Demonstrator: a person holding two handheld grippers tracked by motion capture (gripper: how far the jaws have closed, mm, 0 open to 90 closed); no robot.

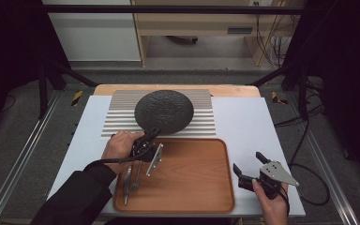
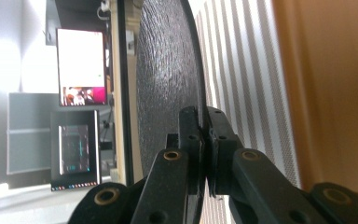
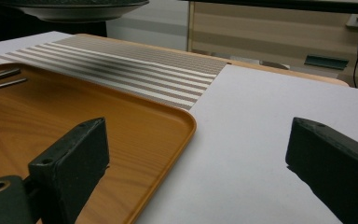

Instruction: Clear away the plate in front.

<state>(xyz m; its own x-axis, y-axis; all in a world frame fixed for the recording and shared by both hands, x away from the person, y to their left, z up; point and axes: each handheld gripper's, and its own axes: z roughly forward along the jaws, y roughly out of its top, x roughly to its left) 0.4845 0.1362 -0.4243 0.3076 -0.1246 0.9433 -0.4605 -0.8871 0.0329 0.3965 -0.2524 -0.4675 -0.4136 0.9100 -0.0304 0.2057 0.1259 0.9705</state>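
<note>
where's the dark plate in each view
High view: the plate sits top centre, above the striped mat, its near rim in the left hand-held gripper.
Left gripper view: edge-on down the centre, rim pinched between the jaws.
Right gripper view: top left corner, seen from below.
Shared landmark: the striped mat.

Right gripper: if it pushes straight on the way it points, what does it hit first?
The right gripper, jaws open, aims over the white mat. Nothing stands ahead up to the table's far edge; depth is uncertain.
</note>
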